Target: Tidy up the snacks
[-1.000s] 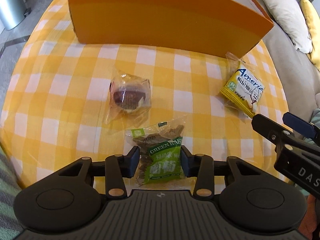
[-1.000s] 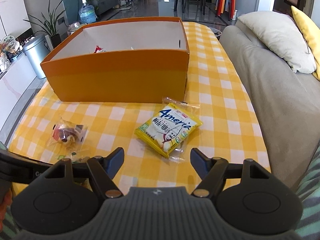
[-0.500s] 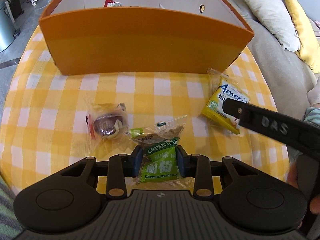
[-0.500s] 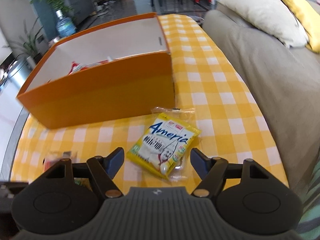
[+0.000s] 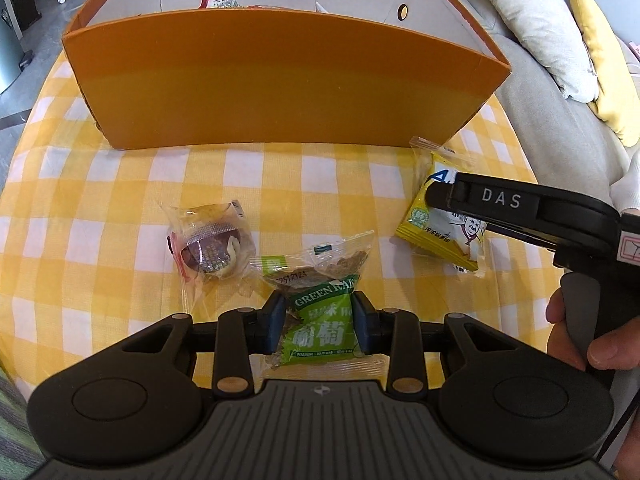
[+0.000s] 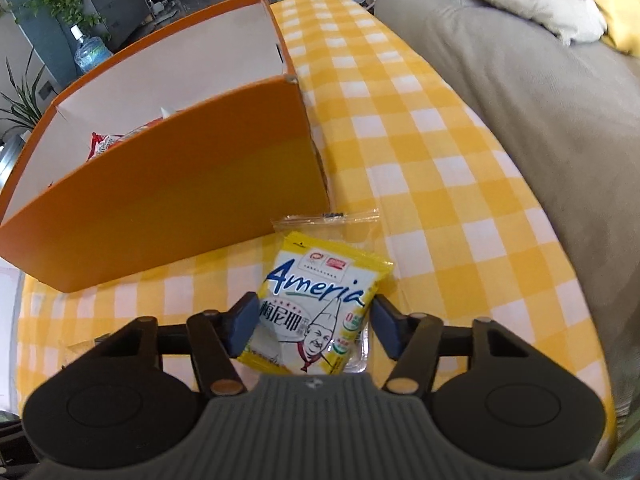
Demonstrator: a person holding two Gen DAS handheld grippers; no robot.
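The left hand-held gripper [image 5: 320, 322] is clamped on the green raisin packet [image 5: 322, 322], its pads pressed into both sides of the wrapper, which lies on the yellow-checked table [image 5: 120, 184]. Only the left wrist view shows the clear-wrapped brown pastry [image 5: 210, 248] just left of that packet, and the person's hand [image 5: 580, 340] gripping the handle of the other tool. Only the right wrist view shows how the right hand-held gripper [image 6: 314, 324] stands — jaws closing around the yellow Ameria packet [image 6: 316, 304], left pad at its edge, right pad a little apart from it. That packet lies near the front corner of the orange box [image 6: 168, 200]. Both views catch red wrappers [image 5: 218, 0] inside the box — the right one also the grey sofa [image 6: 540, 112] beside the table.
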